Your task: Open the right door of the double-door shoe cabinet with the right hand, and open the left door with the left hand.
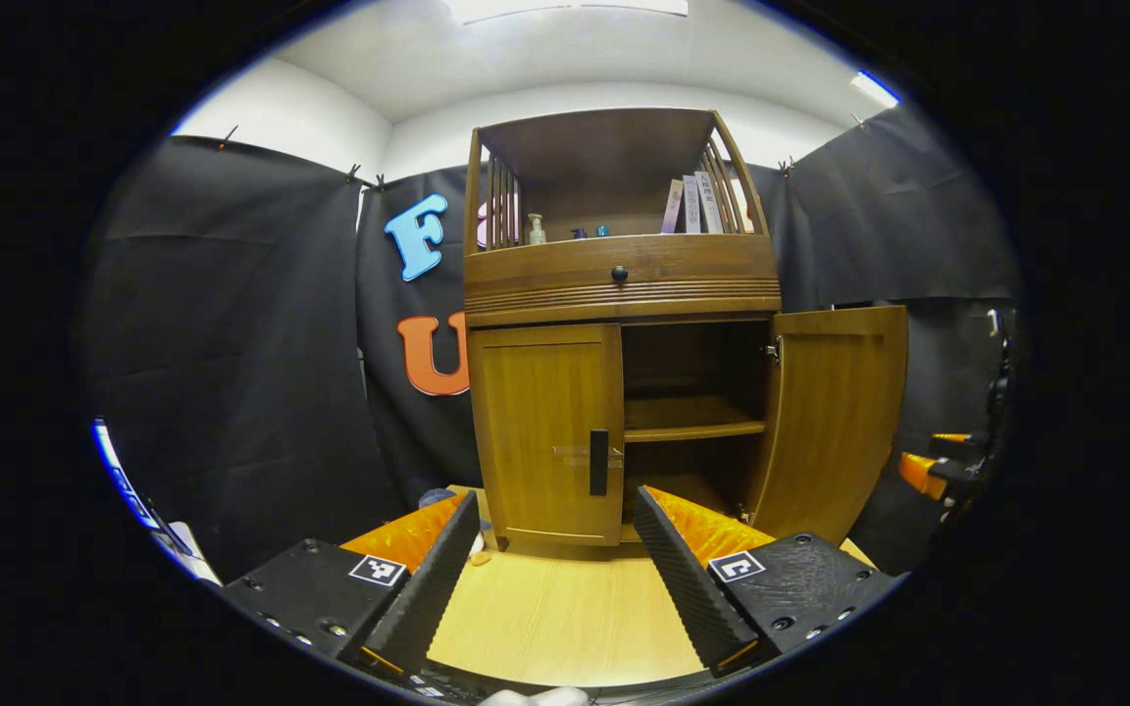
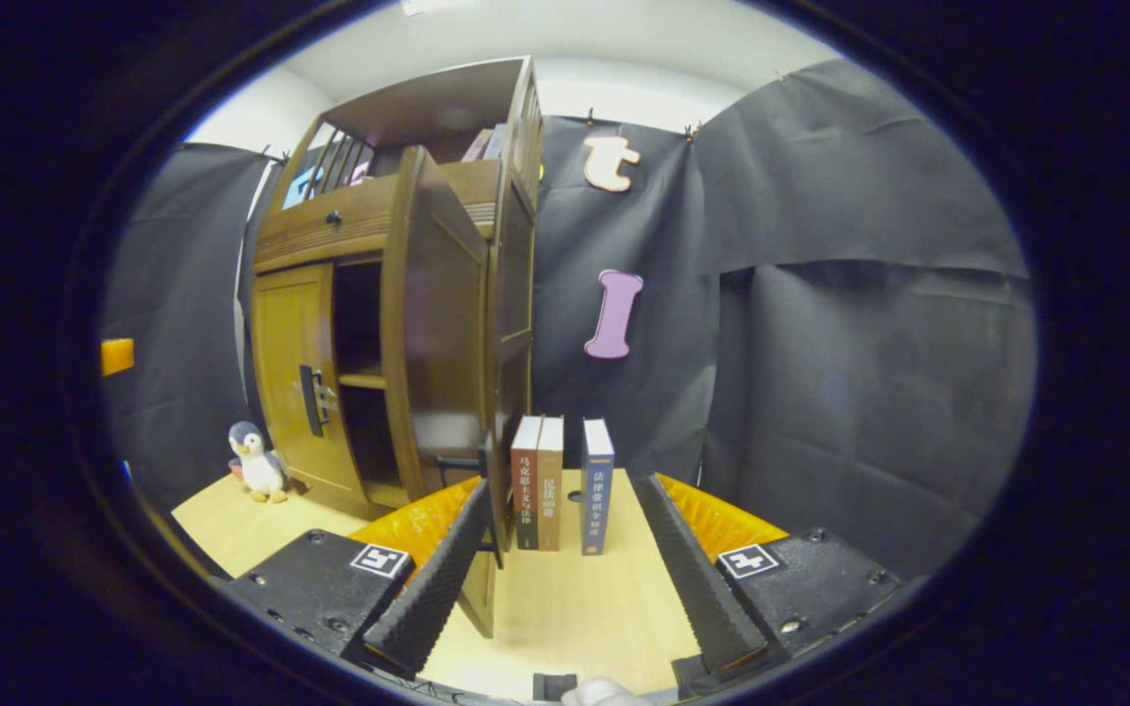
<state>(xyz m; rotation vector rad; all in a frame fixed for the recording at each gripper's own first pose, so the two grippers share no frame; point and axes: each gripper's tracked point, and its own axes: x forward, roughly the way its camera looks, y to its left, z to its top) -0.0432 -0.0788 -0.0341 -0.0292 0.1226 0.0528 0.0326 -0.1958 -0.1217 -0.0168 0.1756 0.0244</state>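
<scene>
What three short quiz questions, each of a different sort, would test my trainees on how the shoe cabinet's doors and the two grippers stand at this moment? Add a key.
1. True or false: the right door of the shoe cabinet stands open.
2. Multiple choice: the left door is A) shut, B) wide open, C) taken off.
3. Fill in: the left gripper is open and faces the left door's dark ____, holding nothing.

Key
1. True: it is swung out, baring the inner shelf.
2. A.
3. Handle. The right gripper is open too, with the right door's edge near its fingers, beside three upright books.
</scene>
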